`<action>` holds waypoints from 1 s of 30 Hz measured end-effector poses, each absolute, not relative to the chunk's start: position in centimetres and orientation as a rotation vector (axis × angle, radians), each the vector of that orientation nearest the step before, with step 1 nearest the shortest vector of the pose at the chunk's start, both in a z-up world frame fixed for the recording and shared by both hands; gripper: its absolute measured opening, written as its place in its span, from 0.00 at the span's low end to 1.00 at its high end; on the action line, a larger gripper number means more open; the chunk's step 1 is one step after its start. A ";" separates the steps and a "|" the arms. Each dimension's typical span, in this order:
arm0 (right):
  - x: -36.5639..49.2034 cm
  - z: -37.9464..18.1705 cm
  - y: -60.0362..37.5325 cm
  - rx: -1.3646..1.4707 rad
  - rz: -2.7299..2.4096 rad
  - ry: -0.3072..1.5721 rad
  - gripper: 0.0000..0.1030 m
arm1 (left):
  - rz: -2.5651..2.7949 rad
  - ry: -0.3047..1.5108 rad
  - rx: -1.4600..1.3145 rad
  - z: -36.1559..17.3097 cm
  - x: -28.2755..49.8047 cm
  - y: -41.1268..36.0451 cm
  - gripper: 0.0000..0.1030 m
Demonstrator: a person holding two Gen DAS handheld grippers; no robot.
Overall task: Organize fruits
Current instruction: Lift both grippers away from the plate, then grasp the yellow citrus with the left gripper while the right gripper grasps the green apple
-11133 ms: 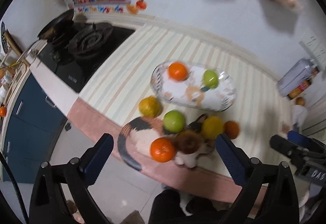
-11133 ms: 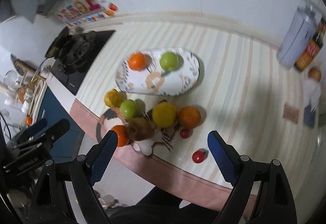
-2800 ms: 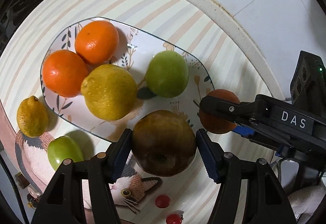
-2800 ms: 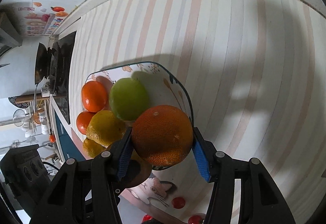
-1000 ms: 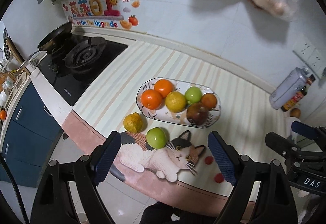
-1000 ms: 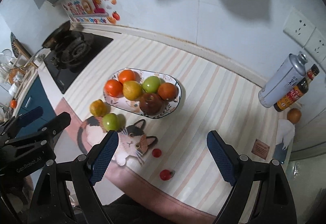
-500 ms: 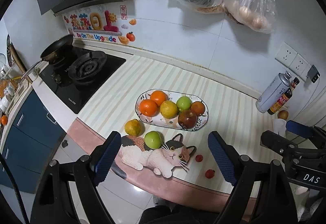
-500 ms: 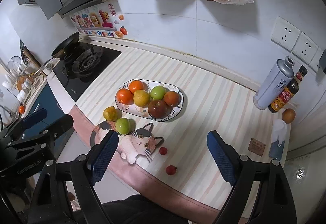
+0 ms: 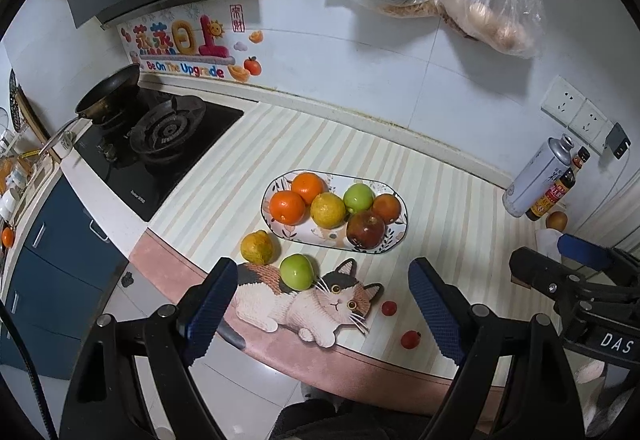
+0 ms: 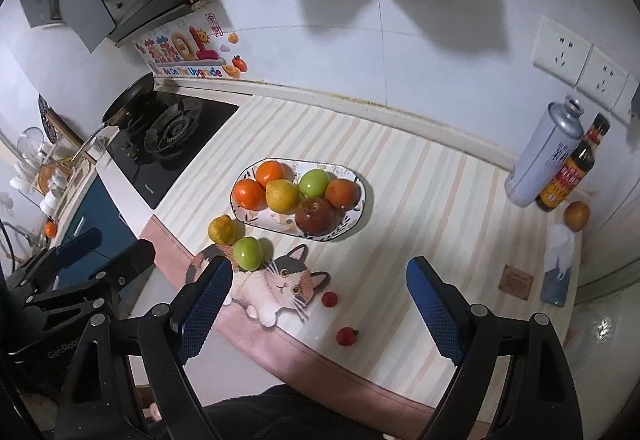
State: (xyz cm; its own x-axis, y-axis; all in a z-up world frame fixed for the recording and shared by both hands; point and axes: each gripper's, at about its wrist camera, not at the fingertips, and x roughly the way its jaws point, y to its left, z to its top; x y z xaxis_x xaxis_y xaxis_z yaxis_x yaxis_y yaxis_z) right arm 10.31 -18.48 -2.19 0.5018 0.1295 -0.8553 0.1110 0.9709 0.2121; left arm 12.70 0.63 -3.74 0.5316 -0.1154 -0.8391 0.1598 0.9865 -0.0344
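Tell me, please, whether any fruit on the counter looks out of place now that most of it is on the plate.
Yes: a yellow citrus and a green apple sit off the plate, the apple on the cat mat. Two small red fruits lie loose near the counter edge. Six fruits are plated.

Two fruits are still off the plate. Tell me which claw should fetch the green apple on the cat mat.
Left, probably. The green apple lies on the cat mat just ahead of the open left claw. In the right wrist view it sits toward the left finger of the open right claw.
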 end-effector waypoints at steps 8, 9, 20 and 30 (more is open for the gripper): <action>14.4 -8.0 -18.8 0.399 0.055 1.113 0.92 | -0.035 0.997 0.088 -6.5 16.4 3.4 1.00; 15.0 -9.0 -18.5 0.408 0.064 1.126 0.92 | -0.006 0.997 0.098 -7.0 16.9 4.0 1.00; 23.5 -24.5 -8.3 0.478 0.248 1.343 0.85 | 0.253 1.190 0.175 -17.6 22.6 11.3 1.00; 27.8 -33.3 -1.4 0.357 0.248 1.470 0.62 | 0.278 1.269 0.158 -21.1 25.3 13.1 1.00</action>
